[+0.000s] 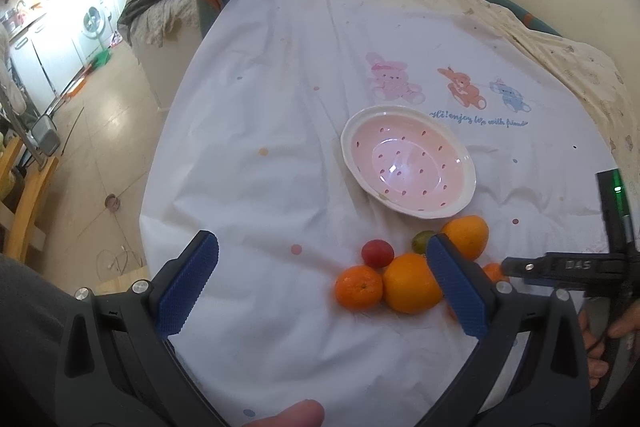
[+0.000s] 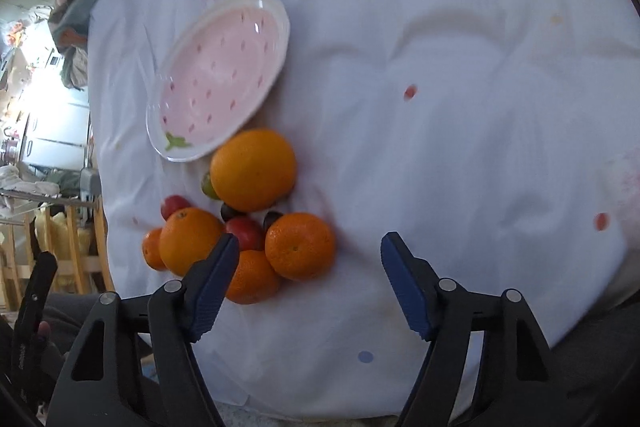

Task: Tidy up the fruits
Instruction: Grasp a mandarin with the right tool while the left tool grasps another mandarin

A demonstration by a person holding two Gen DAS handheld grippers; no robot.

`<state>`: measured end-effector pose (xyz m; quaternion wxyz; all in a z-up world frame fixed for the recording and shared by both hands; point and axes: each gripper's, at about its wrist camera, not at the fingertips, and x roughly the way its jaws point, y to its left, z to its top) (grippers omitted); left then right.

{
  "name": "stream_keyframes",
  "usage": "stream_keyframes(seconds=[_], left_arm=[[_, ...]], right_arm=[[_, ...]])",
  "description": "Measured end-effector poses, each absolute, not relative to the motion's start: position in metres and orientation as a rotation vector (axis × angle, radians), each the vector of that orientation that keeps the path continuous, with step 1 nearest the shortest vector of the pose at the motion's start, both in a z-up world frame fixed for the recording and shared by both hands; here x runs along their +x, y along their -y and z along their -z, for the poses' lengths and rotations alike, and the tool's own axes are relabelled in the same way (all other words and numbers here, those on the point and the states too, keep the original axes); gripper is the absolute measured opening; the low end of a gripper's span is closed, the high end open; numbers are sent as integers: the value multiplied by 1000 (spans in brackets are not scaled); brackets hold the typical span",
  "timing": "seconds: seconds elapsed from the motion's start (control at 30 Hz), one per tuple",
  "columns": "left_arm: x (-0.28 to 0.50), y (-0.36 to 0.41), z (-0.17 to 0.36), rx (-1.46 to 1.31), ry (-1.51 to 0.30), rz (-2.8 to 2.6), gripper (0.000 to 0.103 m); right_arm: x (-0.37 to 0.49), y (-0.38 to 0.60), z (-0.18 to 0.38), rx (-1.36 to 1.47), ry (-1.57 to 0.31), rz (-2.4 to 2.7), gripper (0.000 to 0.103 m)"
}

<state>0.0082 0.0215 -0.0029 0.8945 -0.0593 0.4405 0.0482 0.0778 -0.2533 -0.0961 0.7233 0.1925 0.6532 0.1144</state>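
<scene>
- Progress: none evident. Strawberry-pattern bowl (image 1: 408, 169) holds nothing.
- Oranges (image 2: 253, 174), tangerines (image 2: 300, 246) and small red fruits (image 2: 245, 233) lie clustered on the sheet (image 1: 256, 131) beside the bowl.
- Left gripper (image 1: 322, 285) and right gripper (image 2: 308, 283): fingers spread wide, holding nothing.

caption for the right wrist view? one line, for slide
Open right hand-held gripper hovering near a pile of oranges beside an empty pink bowl on a white cloth.

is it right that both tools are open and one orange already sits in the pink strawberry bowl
Not quite. The pink strawberry bowl holds nothing; both wrist views show its bare inside. The oranges lie beside it on the cloth. The left tool and right tool are open, as you said.
</scene>
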Motion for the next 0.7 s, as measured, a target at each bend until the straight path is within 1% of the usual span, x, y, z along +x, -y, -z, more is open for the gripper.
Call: stream_keyframes(seconds=[0.1, 0.17, 0.3, 0.37, 0.47, 0.57, 0.7], left_arm=[[9, -24, 6, -129, -928, -107, 103], [10, -24, 8, -130, -936, -108, 103], [12, -25, 12, -130, -963, -105, 103], [13, -25, 15, -125, -984, -103, 103], [15, -24, 20, -97, -1015, -114, 103], [20, -24, 26, -39, -1061, -132, 103], [38, -26, 35, 17, -1200, -65, 102]], right_arm=[[81, 251, 107, 447, -1464, -245, 69], [83, 249, 109, 444, -1474, -237, 65], [77, 240, 110, 408, -1487, -257, 61], [76, 238, 110, 403, -1487, -269, 45], [77, 243, 106, 427, -1466, -274, 45], [75, 255, 91, 471, -1405, -275, 45], [74, 267, 69, 514, -1318, -289, 45]])
